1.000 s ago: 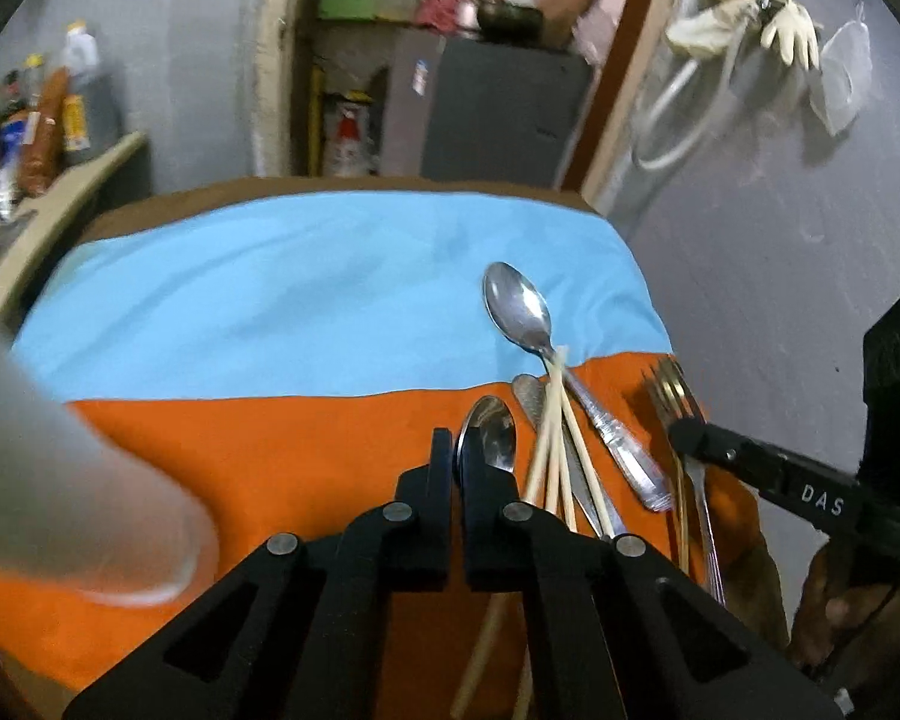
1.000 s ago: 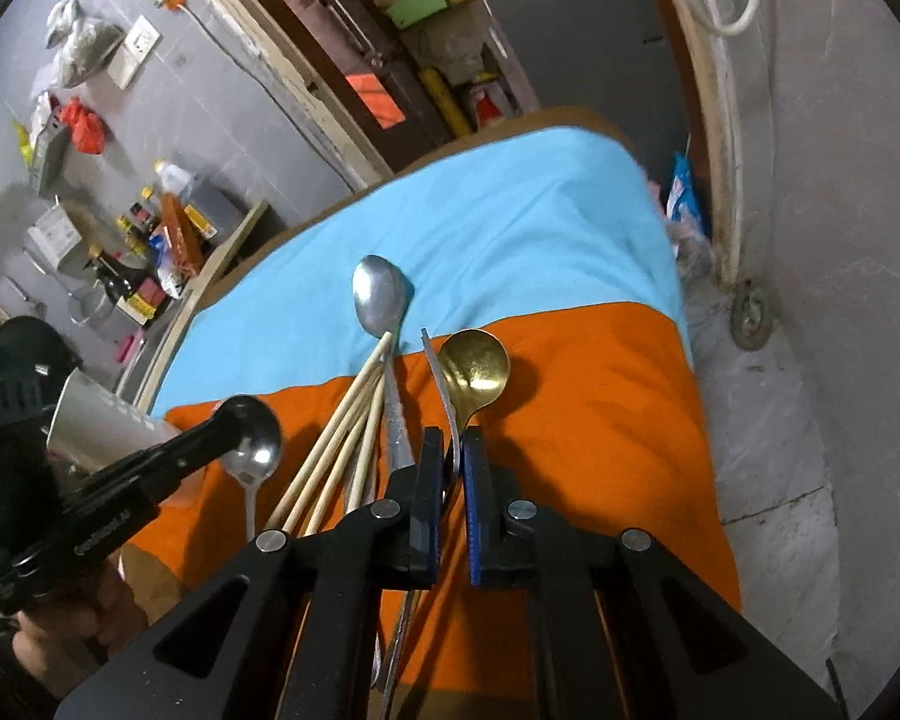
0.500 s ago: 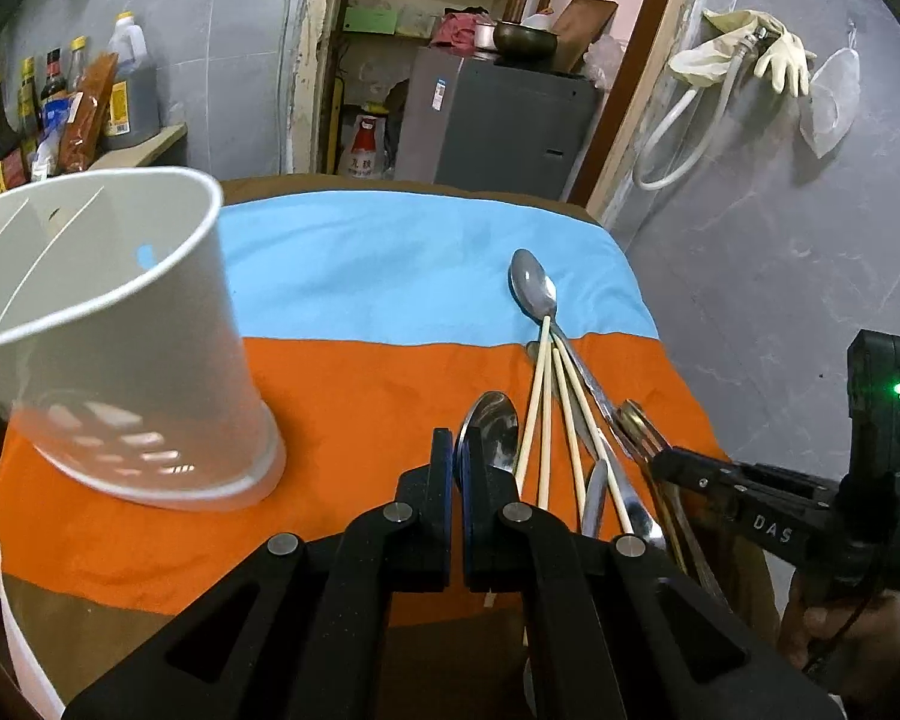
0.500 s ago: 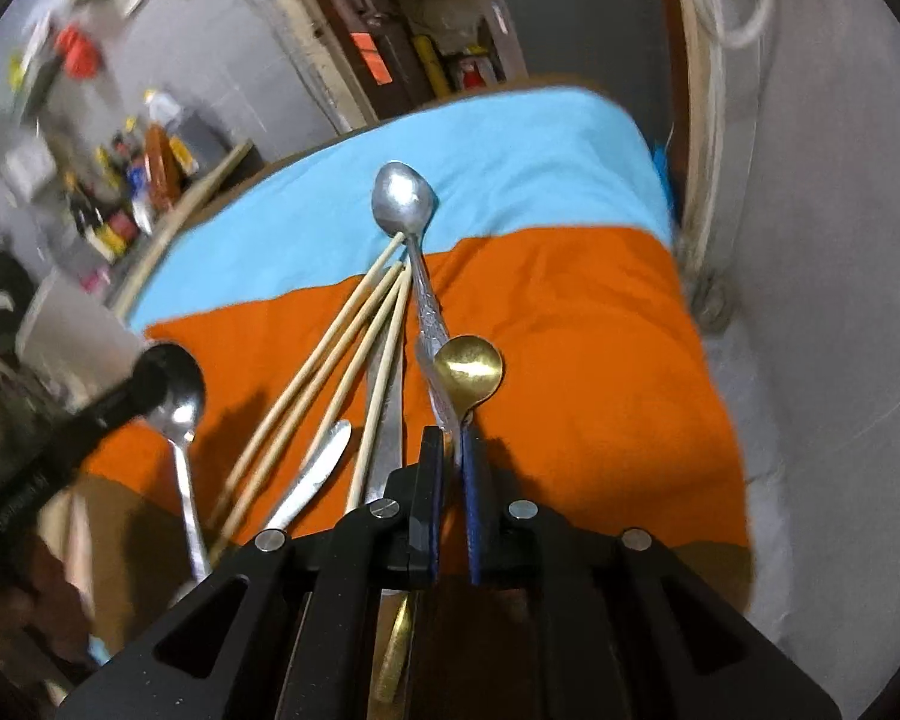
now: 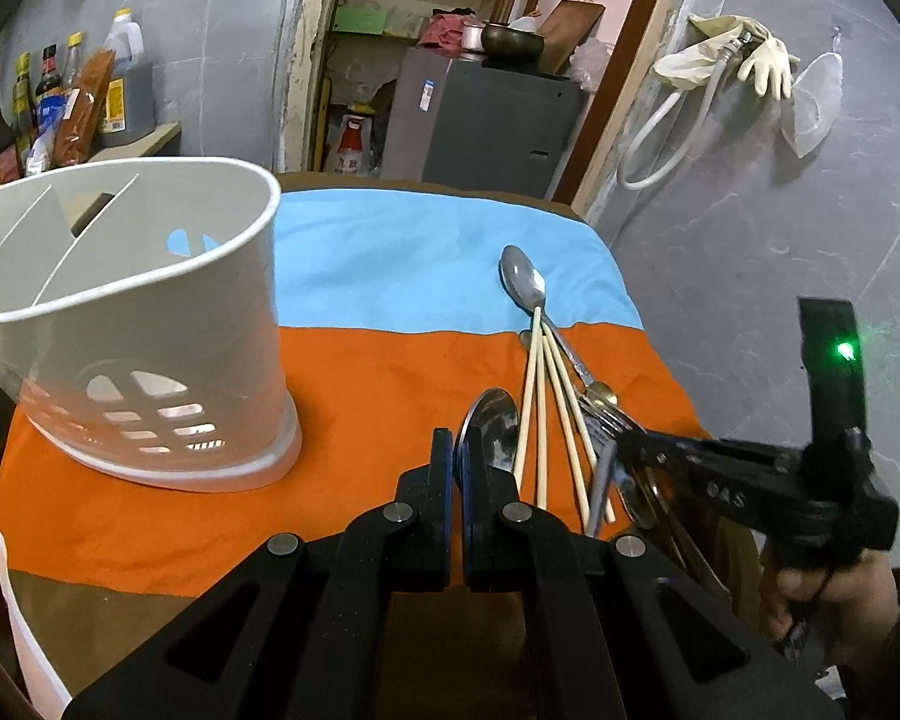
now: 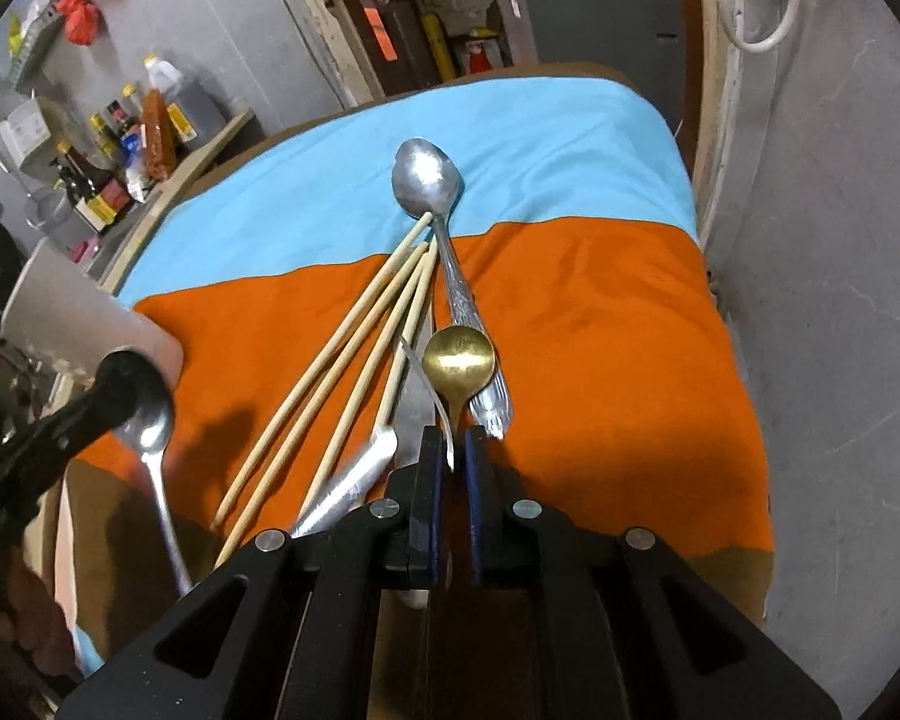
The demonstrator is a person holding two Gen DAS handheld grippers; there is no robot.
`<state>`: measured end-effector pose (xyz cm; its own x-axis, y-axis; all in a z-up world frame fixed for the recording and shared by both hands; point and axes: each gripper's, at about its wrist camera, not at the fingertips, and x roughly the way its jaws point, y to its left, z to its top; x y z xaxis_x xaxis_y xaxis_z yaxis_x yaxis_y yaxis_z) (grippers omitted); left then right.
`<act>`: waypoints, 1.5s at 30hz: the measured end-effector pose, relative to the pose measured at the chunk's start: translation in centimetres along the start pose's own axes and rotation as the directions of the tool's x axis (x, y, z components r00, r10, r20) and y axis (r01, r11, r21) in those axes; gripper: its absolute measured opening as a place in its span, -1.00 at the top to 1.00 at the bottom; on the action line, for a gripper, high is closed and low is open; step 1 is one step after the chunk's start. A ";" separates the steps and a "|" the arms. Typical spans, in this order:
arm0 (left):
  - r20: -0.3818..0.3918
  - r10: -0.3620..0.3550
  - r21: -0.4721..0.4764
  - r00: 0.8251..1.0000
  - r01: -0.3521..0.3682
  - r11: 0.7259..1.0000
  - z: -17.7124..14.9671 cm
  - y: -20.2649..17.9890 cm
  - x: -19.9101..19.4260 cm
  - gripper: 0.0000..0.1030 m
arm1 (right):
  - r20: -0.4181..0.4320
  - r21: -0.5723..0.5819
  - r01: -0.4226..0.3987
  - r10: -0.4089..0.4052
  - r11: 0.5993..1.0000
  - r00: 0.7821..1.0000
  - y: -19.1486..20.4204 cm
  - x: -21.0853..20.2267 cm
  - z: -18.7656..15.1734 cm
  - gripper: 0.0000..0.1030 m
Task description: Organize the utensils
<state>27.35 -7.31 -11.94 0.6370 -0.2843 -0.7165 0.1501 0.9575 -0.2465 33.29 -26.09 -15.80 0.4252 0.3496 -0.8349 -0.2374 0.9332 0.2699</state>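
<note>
Home kitchen / utility corner w/ grey tiled walls.

Upper left: sauce bottles (image 5: 42,114) & an oil jug (image 5: 127,84) on a counter edge. Top centre: doorway to pantry shelves (image 5: 402,6), grey cabinet (image 5: 486,120) w/ a metal bowl (image 5: 512,42) on top. Upper right: rubber gloves (image 5: 744,54) & a hose (image 5: 660,138) hang on the wall. Foreground: table w/ blue-orange cloth (image 5: 390,300), white cutlery caddy (image 5: 132,324), spoons & chopsticks (image 5: 546,402).
</note>
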 end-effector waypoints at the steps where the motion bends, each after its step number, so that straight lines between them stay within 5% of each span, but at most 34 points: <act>1: 0.001 0.002 -0.001 1.000 -0.002 1.000 0.0 0.0 -0.1 1.00 | 0.006 -0.012 0.010 -0.010 1.000 1.000 0.2 0.1 0.2 0.90; 6: 0.024 0.003 0.012 1.000 -0.003 1.000 0.0 0.0 -1.2 1.00 | 0.070 -0.024 0.039 -0.037 0.999 0.997 0.6 -1.6 -0.5 0.92; 10: 0.032 -0.007 0.017 0.999 0.007 1.000 -0.1 0.2 -1.8 1.00 | 0.118 0.055 -0.068 0.061 0.996 0.991 -0.4 -3.5 -1.7 0.92; 18: 0.036 -0.024 0.019 0.999 0.023 1.000 -0.6 0.7 -2.7 1.00 | 0.172 0.004 -0.005 0.004 1.000 0.985 0.9 -5.3 -4.1 0.94; 26: 0.092 -0.010 0.021 0.996 0.008 1.000 -1.0 1.0 -4.7 1.00 | 0.331 -0.135 0.107 -0.057 0.985 0.942 4.7 -8.5 -5.6 0.94; 31: 0.124 0.011 0.012 0.992 -0.013 1.000 -1.0 1.4 -5.7 1.00 | 0.343 -0.135 0.065 -0.015 0.989 0.939 5.0 -8.2 -5.6 0.94; 39: 0.220 0.045 0.019 0.975 -0.051 0.999 -0.3 1.5 -8.5 1.00 | 0.505 -0.094 0.032 0.020 0.995 0.863 5.8 -12.3 -5.2 0.96; 45: 0.245 0.041 0.024 0.969 -0.049 0.999 0.2 1.4 -9.4 1.00 | 0.525 -0.098 0.014 0.039 0.995 0.850 6.5 -13.2 -4.2 0.96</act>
<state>21.74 -3.27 -5.48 0.8085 -0.2236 -0.5444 0.1370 0.9711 -0.1954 22.48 -25.00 -5.07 0.8106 0.3777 -0.4475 -0.3155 0.9255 0.2095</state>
